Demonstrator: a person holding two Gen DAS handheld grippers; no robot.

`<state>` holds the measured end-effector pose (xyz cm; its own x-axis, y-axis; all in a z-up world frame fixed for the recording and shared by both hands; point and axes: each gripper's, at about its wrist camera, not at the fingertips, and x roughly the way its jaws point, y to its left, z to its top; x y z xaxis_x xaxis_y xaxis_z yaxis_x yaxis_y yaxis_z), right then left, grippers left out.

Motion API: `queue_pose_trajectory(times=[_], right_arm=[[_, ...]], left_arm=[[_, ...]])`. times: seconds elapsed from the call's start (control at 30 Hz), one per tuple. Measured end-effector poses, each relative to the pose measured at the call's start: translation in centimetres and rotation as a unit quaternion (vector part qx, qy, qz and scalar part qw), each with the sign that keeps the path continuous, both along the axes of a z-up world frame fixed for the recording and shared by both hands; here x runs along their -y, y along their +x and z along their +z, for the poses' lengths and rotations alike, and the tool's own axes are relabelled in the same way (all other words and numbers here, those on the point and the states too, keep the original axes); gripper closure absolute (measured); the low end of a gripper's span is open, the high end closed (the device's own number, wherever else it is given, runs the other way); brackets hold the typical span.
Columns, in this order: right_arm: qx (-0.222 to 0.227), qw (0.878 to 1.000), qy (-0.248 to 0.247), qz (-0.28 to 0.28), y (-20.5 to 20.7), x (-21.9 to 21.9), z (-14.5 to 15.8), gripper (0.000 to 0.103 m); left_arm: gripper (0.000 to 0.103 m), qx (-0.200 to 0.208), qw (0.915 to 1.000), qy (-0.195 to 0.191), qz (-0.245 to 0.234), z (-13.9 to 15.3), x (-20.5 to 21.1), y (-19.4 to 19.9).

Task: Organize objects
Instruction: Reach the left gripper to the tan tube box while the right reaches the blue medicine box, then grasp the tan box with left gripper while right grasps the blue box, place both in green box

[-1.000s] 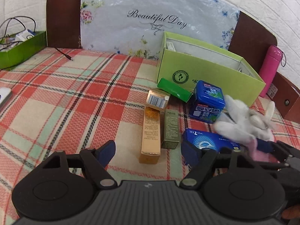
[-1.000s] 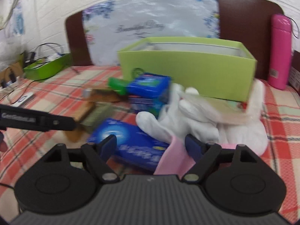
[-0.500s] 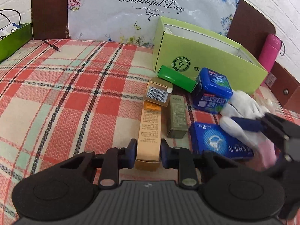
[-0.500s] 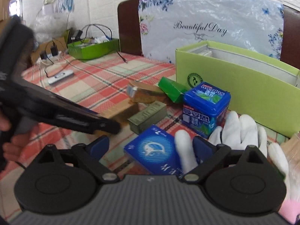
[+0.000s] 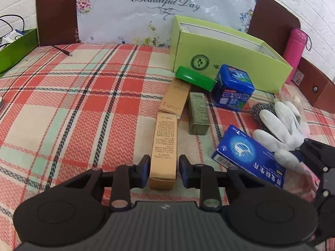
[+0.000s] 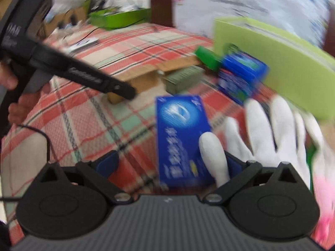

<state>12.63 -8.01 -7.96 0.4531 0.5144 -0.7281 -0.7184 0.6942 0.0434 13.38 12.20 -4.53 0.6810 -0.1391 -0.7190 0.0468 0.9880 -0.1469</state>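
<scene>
My left gripper (image 5: pixel 164 170) has its pads on either side of the near end of a long tan carton (image 5: pixel 164 146) that lies on the plaid cloth; small gaps show on both sides. My right gripper (image 6: pixel 167 164) is open around the near end of a flat blue box (image 6: pixel 182 138), with a white glove's (image 6: pixel 266 133) finger beside its right pad. The blue box (image 5: pixel 249 156) and the glove (image 5: pixel 280 125) also show in the left wrist view. An open lime-green box (image 5: pixel 228 58) stands behind a blue tub (image 5: pixel 233 87), a green packet (image 5: pixel 194 78), an olive carton (image 5: pixel 197 113) and a second tan carton (image 5: pixel 174 98).
A pink bottle (image 5: pixel 296 52) stands right of the lime box. A steel scourer (image 5: pixel 261 109) lies by the glove. A green tray with cables (image 5: pixel 14 46) sits at the far left. A floral board (image 5: pixel 165 10) and brown headboard back the surface.
My left gripper narrowed from wide open around the tan carton's end. My right gripper swung left from the glove and now straddles the blue box; its view is blurred with motion.
</scene>
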Motion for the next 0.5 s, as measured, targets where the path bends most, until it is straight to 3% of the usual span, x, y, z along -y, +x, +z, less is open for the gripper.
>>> queue_pose_trajectory(times=[0.07,0.23,0.33,0.43,0.5], right_arm=[[-0.001,0.999,0.002,-0.032,-0.1,1.8,0.0,0.000],[-0.011,0.994,0.003,-0.105,-0.7,4.7,1.2,0.000],[0.023,0.997,0.041,-0.063,-2.1,3.9,2.9,0.000],[0.054,0.998,0.017,-0.036,-1.7,1.1,3.0,0.000],[0.046,0.998,0.006,-0.037,-0.4,-0.7,2.3,0.000]], left_arm=[[0.078,-0.003,1.0000,0.001,-0.008,0.1,0.3,-0.4],[0.078,0.000,0.9994,-0.007,-0.033,0.6,1.5,-1.5],[0.074,0.012,0.9996,0.011,-0.021,0.7,2.4,-1.2],[0.070,0.009,0.9998,0.003,-0.016,0.8,2.7,-0.2],[0.068,0.005,0.9998,0.011,-0.014,0.7,2.9,0.3]])
